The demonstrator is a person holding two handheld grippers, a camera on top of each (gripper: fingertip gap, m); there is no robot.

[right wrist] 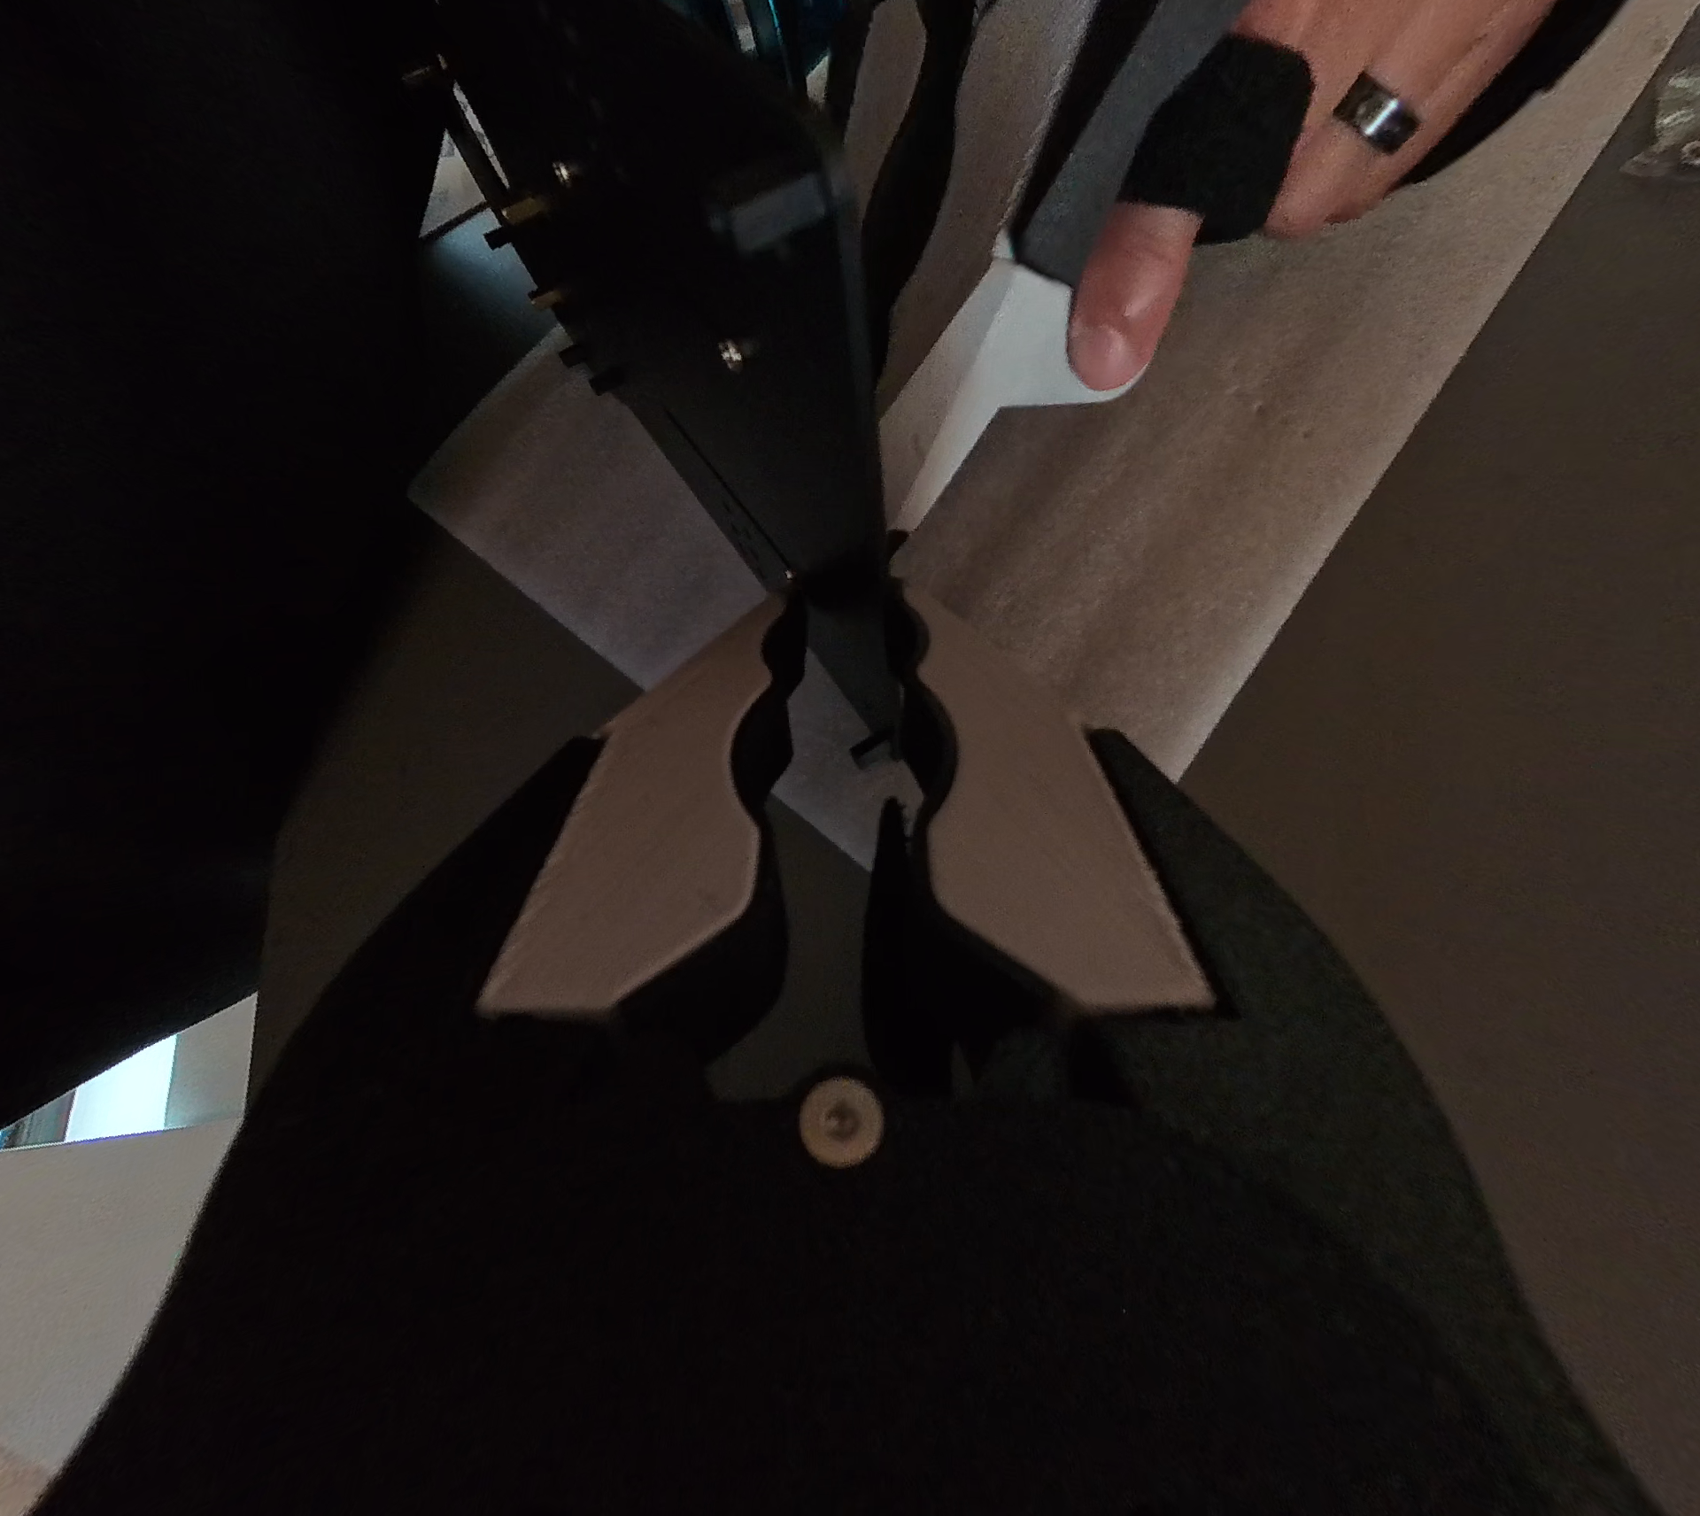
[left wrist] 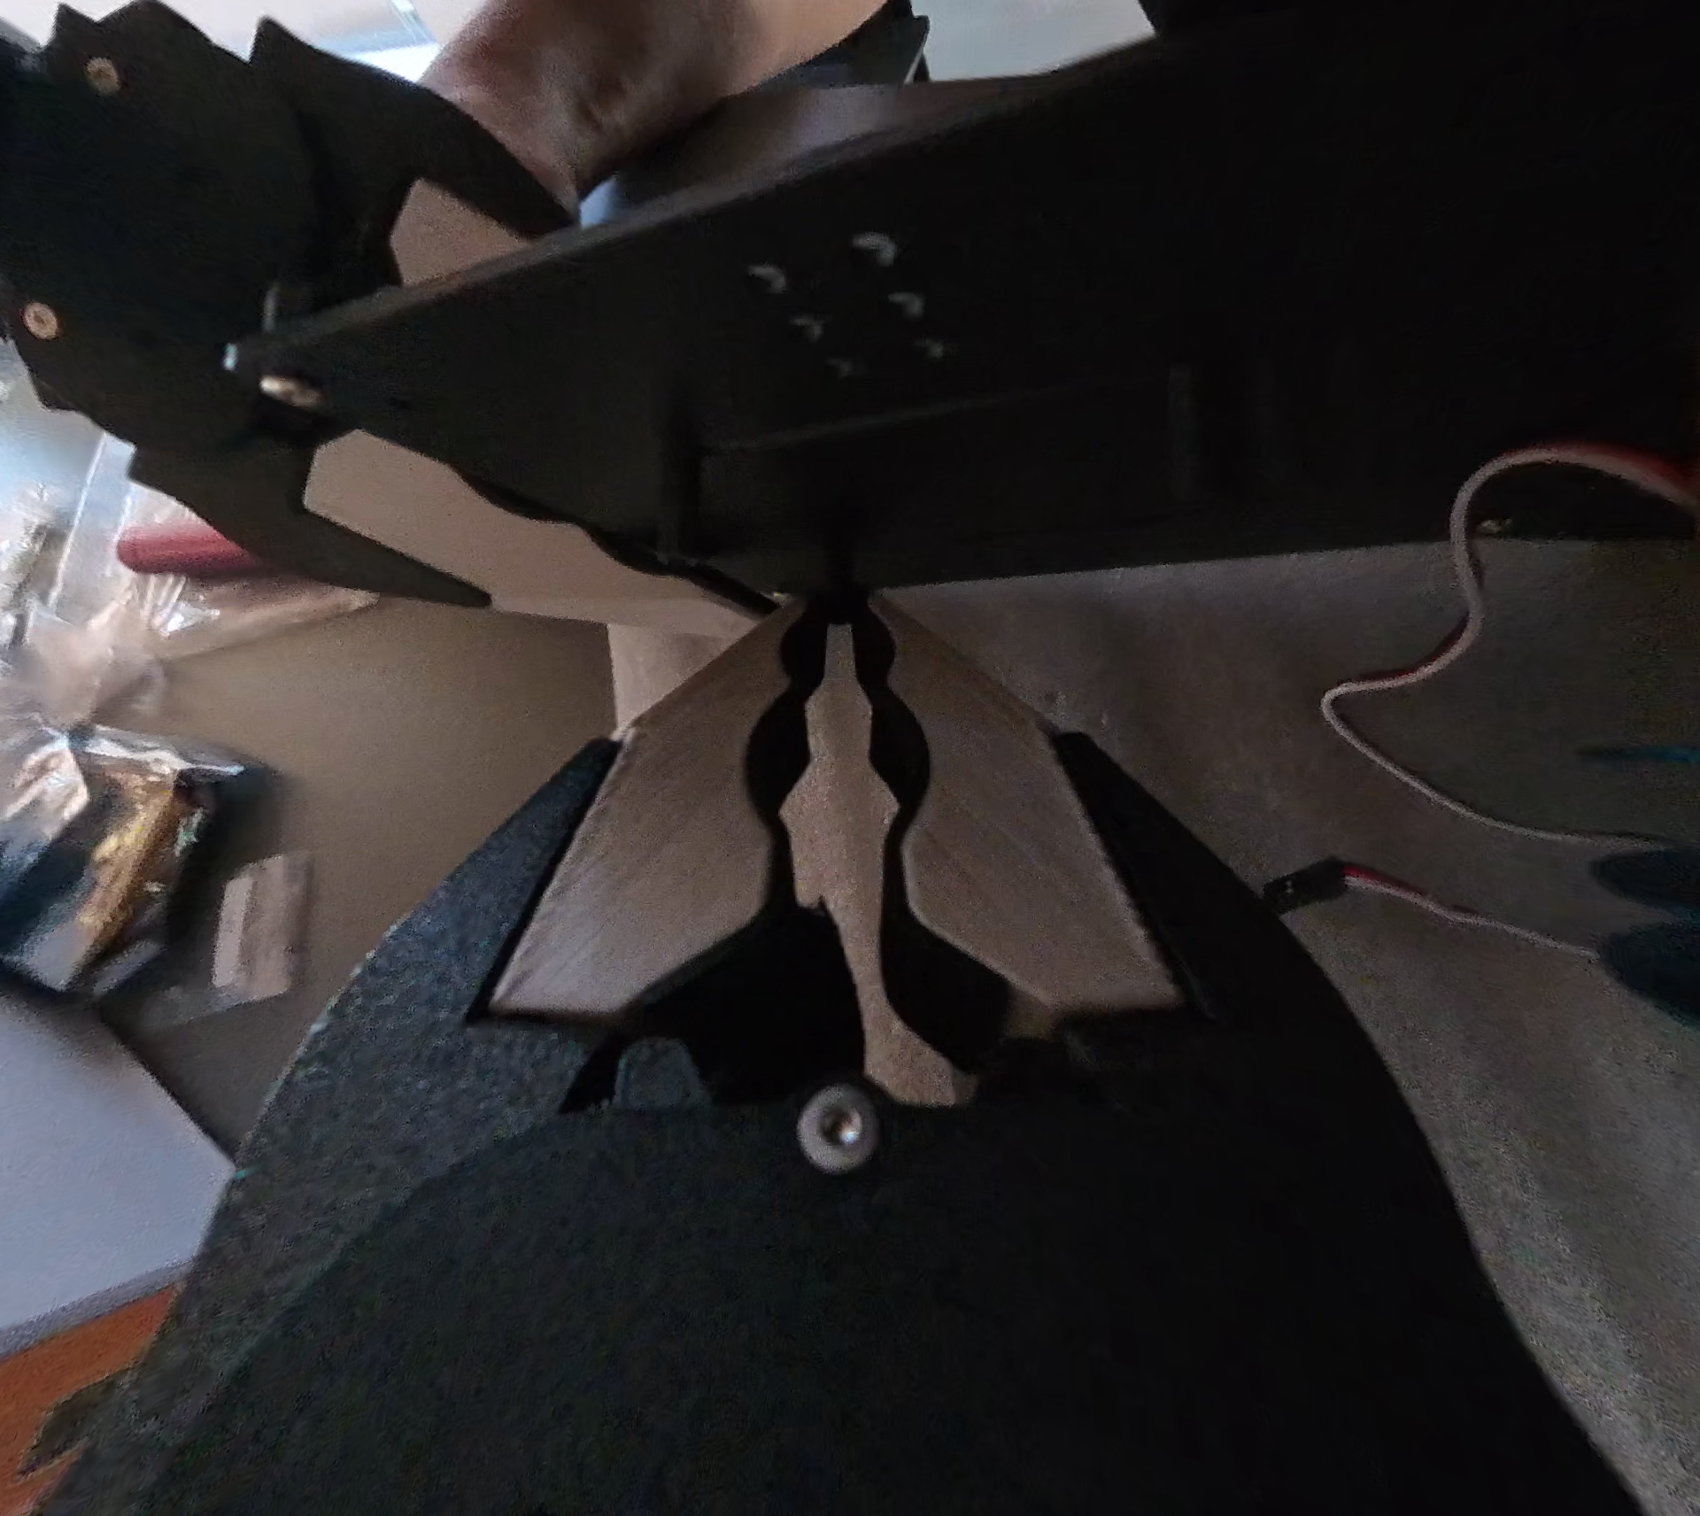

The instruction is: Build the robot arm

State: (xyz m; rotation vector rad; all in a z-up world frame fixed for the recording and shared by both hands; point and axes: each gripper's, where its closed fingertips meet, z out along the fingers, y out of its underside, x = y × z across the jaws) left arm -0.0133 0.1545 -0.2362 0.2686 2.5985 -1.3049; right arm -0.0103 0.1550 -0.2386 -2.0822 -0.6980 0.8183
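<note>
A flat black plate with screw holes and brass standoffs (left wrist: 920,386) is held in the air between both grippers. My left gripper (left wrist: 835,614) is shut on the plate's lower edge. My right gripper (right wrist: 846,609) is shut on a narrow end of the same plate (right wrist: 736,331), which runs up and away from the fingertips. The right gripper also shows in the left wrist view (left wrist: 276,386), clamped on the plate's left tip, with a hand (left wrist: 699,18) behind it. The left gripper (right wrist: 1003,359) and its hand (right wrist: 1380,18) show at the upper right of the right wrist view.
A white and red wire (left wrist: 1472,625) with a black connector (left wrist: 1297,888) lies on the grey mat (left wrist: 1196,690) to the right. Clear plastic bags of small parts (left wrist: 120,855) lie at the left. A person's dark clothing (right wrist: 184,368) fills the left of the right wrist view. My two grippers' fingertips are within a few centimetres of each other.
</note>
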